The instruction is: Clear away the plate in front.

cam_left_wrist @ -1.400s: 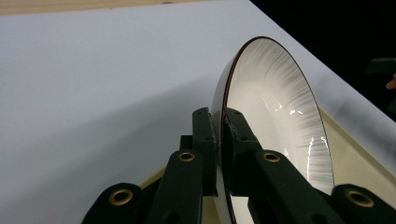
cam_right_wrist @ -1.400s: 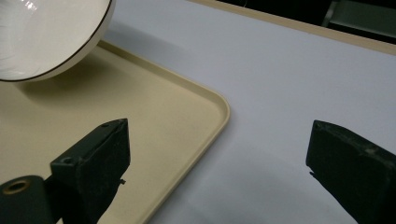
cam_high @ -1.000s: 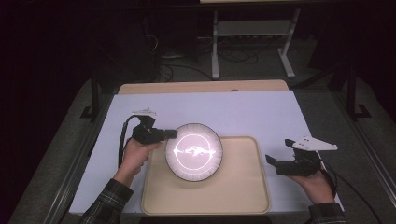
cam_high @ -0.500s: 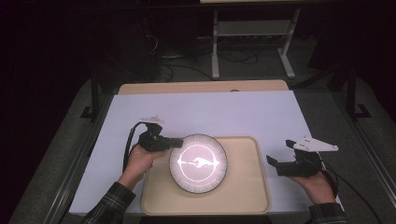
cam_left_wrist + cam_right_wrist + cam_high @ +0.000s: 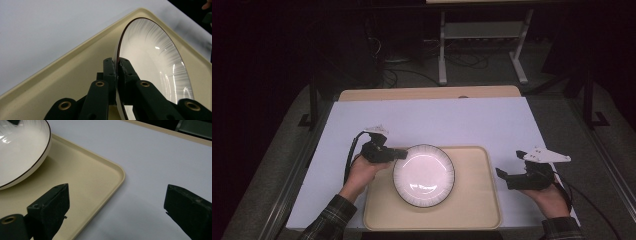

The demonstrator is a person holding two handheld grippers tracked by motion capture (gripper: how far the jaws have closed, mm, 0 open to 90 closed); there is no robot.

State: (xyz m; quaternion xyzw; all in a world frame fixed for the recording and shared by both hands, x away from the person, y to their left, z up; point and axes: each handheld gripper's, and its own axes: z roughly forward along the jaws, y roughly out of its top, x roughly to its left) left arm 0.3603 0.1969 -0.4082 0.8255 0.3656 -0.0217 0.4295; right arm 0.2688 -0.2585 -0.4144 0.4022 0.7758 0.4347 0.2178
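- A table covered with a pale lilac sheet (image 5: 432,120) is seen from above, with dark surroundings and a metal stand (image 5: 482,45) on the floor beyond its far edge.
- A cream tray (image 5: 477,210) with rounded corners is laid on the near middle of the sheet.
- A white plate (image 5: 424,175) with a thin dark rim and fine ribbed lines around its border is placed on the left half of the tray, its left edge reaching the tray's left rim.
- The left gripper (image 5: 399,155) is held by a hand (image 5: 364,172) in a plaid sleeve, just left of the plate.
- In the left gripper view, its two black jaws are seen pressed together on the plate's rim (image 5: 117,62), one jaw above the rim and one below it.
- From that view, the plate appears tilted, though whether its far edge is lifted off the tray cannot be told.
- The right gripper (image 5: 504,177) is held by the other hand (image 5: 552,197) over the sheet, just right of the tray's right edge, with a grey three-cornered plate (image 5: 544,156) on top of it.
- In the right gripper view, its jaws are spread wide with nothing between them; the tray's rounded corner (image 5: 120,173) and the bare sheet lie beneath the gap.
- The right gripper is kept well apart from the plate.
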